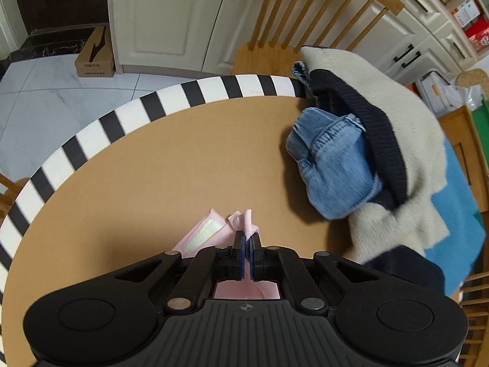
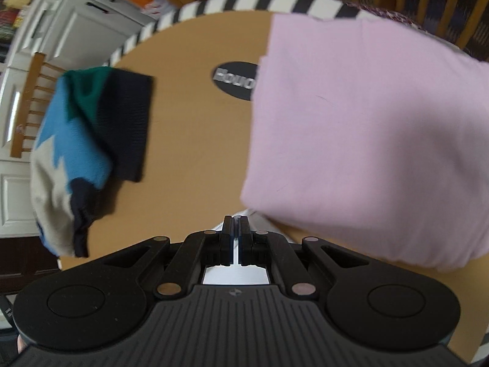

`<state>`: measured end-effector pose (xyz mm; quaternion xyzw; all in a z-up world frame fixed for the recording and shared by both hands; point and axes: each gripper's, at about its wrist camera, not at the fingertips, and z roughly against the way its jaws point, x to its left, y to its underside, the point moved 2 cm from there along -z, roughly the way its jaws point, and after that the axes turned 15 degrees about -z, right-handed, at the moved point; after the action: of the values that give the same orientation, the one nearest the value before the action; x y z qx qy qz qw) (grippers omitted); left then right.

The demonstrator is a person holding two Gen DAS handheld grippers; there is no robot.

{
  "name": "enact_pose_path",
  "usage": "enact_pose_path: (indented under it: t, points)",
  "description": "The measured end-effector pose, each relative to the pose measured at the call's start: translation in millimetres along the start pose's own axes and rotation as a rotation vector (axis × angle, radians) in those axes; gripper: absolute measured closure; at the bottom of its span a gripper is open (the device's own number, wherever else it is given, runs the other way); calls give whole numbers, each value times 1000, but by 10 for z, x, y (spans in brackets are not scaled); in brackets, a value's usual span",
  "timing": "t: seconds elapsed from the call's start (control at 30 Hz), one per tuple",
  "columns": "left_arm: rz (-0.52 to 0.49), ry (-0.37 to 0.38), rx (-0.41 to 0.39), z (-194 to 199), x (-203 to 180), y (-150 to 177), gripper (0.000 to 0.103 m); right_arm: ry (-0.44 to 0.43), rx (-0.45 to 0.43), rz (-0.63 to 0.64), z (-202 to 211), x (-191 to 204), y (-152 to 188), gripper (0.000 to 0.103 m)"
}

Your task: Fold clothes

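While the left wrist camera is looking steeply down along its own fingers, the left gripper (image 1: pixel 247 238) is sitting at the bottom centre of the view with its jaws closed on a bunched edge of a pink garment (image 1: pixel 244 224). More of that pink cloth is showing just beneath the fingers and to their left, where a pale yellow label is facing up. The cloth is lying over a round brown table (image 1: pixel 171 159) with a black-and-white striped rim. On the right side of the table, well apart from the gripper, a pile of clothes is resting: a crumpled pair of blue jeans (image 1: pixel 333 165) is lying against a cream, navy and blue sweater (image 1: pixel 406 140). Beyond the table, a wooden chair (image 1: pixel 308 9), white cabinets (image 1: pixel 171 15) and a cardboard box (image 1: pixel 95 55) on a pale tiled floor are showing.

In the right wrist camera, the right gripper (image 2: pixel 235 229) is sitting at the bottom centre, its jaws closed on a thin pale edge of cloth. The pink garment (image 2: pixel 366 140) is spreading wide across the right half of the view, blurred, and covering part of a black oval logo (image 2: pixel 233 81) on the table (image 2: pixel 195 128). The sweater (image 2: pixel 91 140) is lying at the left, near the table's edge, showing blue, green, navy and cream patches.
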<state>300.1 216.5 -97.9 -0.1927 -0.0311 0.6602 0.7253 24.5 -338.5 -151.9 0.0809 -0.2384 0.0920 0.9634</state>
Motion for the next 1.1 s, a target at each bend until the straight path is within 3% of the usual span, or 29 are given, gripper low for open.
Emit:
enact_pose_path:
  t: [0.27,0.3,0.37,0.4,0.53,0.6,0.67,0.73,0.83,0.93,1.1]
  points:
    - [-79,-44,-6,-202,-114,-20,96,23,18,8,-95,-5,-25,94]
    - [-90,-46,-12,-185,-131,-13,93,23,20,9,-83,-2,-15,84]
    - [-118,-48,-44,-93,-154,4,71,30,11,33,6,18,33,64]
    - [-141,-41,-88,6,-154,30,69,31,-9,73,91,42,80,63]
    - [-306,-65,-298,552,-153,235,46,37,-162,430,474,280,414,63]
    - [-442,-97,-409,793,-255,444,45,-14,-197,670,537,485,661,63]
    - [-590,-99,-485,940,-417,723,47,-57,-159,886,430,706,962,63]
    - [-697,-92,-466,888,-550,1061,50,-90,-108,1073,269,912,1253,67]
    - [-819,-104,-415,753,-687,1528,68,-90,-36,1235,-72,1134,1562,70]
    - [-835,-181,-377,615,-650,1823,68,-71,6,1328,-297,1325,1724,69]
    - [-705,-278,-376,589,-306,1889,59,-100,76,1392,-505,1513,1862,67]
